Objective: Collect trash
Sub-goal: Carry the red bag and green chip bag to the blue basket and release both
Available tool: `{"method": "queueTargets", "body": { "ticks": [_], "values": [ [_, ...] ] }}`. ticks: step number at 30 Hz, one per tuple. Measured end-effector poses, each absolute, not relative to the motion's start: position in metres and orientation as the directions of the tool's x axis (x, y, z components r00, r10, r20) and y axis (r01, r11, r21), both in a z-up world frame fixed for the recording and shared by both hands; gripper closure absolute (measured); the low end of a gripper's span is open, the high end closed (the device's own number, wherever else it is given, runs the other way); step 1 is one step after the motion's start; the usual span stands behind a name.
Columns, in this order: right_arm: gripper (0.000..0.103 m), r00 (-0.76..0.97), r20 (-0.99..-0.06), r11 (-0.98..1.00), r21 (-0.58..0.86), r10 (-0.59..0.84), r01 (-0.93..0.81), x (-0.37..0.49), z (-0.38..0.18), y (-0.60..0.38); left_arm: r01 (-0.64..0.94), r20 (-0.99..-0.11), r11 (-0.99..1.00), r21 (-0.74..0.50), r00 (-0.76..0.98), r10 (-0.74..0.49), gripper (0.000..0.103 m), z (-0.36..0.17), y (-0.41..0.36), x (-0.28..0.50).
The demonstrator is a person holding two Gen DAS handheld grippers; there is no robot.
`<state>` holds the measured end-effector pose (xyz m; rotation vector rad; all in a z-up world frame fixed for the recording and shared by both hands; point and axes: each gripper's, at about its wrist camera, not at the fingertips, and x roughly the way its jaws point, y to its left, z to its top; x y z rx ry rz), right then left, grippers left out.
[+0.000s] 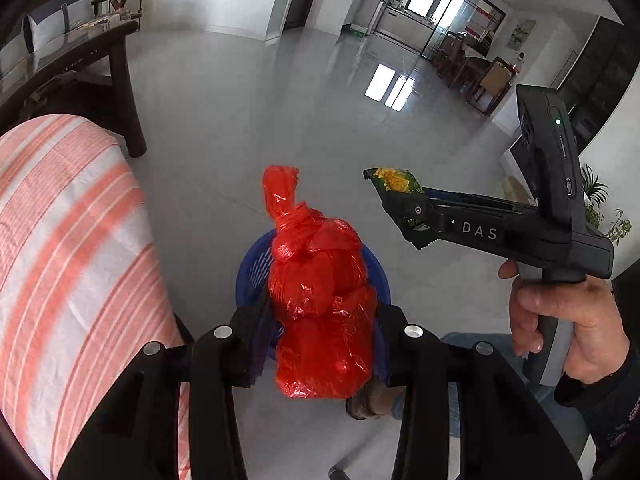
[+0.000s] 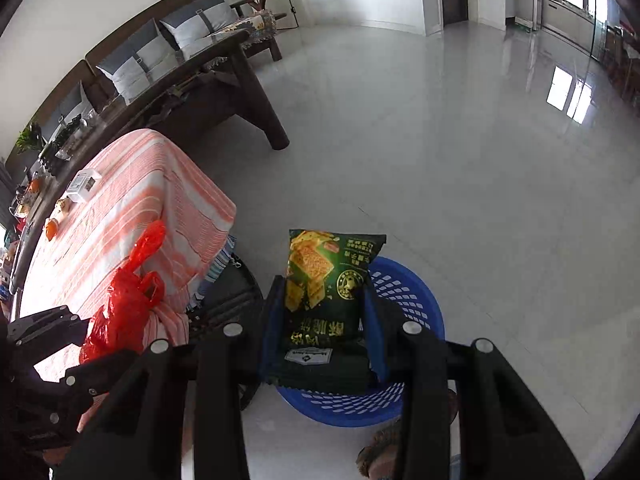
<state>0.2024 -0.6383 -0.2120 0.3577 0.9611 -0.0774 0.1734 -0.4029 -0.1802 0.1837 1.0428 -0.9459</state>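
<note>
Left gripper (image 1: 320,344) clamps red bag (image 1: 320,300), right gripper (image 2: 324,344) clamps snack packet (image 2: 328,288); both above blue basket (image 2: 416,300). You centre each over basket rim, lower, then release.

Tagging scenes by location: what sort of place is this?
Likely a home living room: a wooden sofa with cushions, a glossy tiled floor, and a dining table with chairs beyond a glass partition.
</note>
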Motion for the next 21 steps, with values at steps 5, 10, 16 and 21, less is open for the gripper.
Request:
{"method": "queueTargets", "body": {
  "ticks": [5,10,16,21],
  "values": [
    [0.067,0.562,-0.823,0.927,0.271,0.083,0.26,0.204,-0.226,-0.657,0.723,-0.812,0.615,-0.315,0.131,-0.569,0.062,-0.215,-0.434,0.187],
    [0.067,0.56,-0.824,0.918,0.283,0.085,0.278,0.204,-0.232,-0.671,0.726,-0.828,0.614,-0.31,0.111,-0.549,0.062,-0.239,-0.456,0.189],
    [0.039,0.569,-0.819,0.913,0.286,0.076,0.291,0.206,-0.238,-0.679,0.753,-0.838,0.596,-0.278,0.113,-0.534,0.021,-0.261,-0.479,0.193],
    [0.032,0.606,-0.794,0.908,0.278,0.035,0.313,0.204,-0.226,-0.685,0.731,-0.838,0.638,-0.241,0.175,-0.517,0.016,-0.259,-0.471,0.198]
  ]
}}
